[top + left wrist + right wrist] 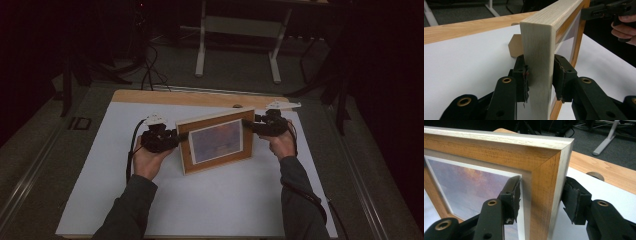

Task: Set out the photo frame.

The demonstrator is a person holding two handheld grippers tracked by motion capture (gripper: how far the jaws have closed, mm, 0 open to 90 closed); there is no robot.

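Picture frame (217, 140) upright on table (200, 210) — left tool (539, 77) clamps one side edge, right tool (541, 200) straddles other, pads apart.

Dim up top: the high view is dark and grainy, the room beyond the table nearly black, and the white table sheet (210, 200) the one bright patch. The picture frame (216, 141) looks soft, its print muddy. The left gripper view is far brighter and even, with the frame's near edge (539, 62) crisp, the background slightly soft and a faint shadow beside it. In the right gripper view the wood grain (541, 195) is sharp, the floor behind it dark, and lines bow at the edges.
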